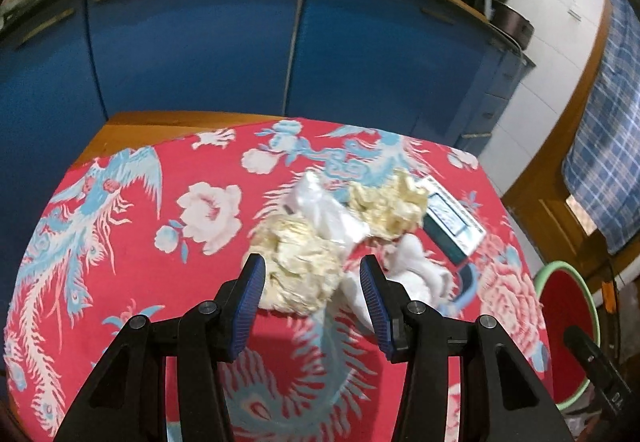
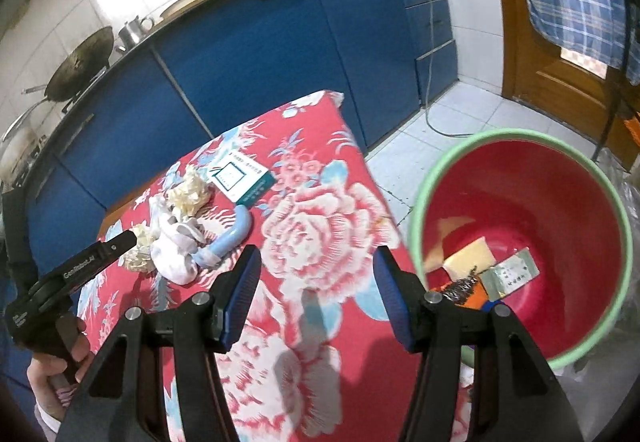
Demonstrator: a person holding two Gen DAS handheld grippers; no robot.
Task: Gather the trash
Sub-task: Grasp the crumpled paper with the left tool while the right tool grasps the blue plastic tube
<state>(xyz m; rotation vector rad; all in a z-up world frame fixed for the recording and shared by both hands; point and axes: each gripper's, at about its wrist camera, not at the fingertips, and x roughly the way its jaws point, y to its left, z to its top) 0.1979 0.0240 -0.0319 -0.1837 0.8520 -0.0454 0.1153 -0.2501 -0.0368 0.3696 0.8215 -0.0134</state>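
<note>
1. Two hand-held grippers are in play. The left hand-held gripper (image 1: pixel 312 282) has its jaws spread and hangs over the trash pile with nothing pinched; the right hand-held gripper (image 2: pixel 316 274) is likewise spread and empty, above bare cloth next to the bucket (image 2: pixel 436 178).
2. The trash sits clustered on the bench (image 1: pixel 120 262), which is draped in a red floral cloth: a crumpled yellowish paper wad (image 1: pixel 300 262) lies between the left jaws' line of reach, a clear plastic bag (image 1: pixel 320 206) touches it, and a second crumpled wad (image 1: pixel 392 206) lies just beyond.
3. White tissue (image 1: pixel 416 270), a pale blue curved plastic piece (image 2: pixel 236 238) and a flat teal-and-white box (image 2: pixel 244 178) lie beside the pile.
4. The red bucket with a green rim stands on the floor by the bench's edge and already holds some wrappers.
5. The wads look light, soft and springy; they should crush easily, so a pinch across the middle of the bulk seems best.
6. The plastic bag is probably slippery and limp, so gathering a fold is safer than an edge.
7. The box is stiff; take it across its narrow side.
</note>
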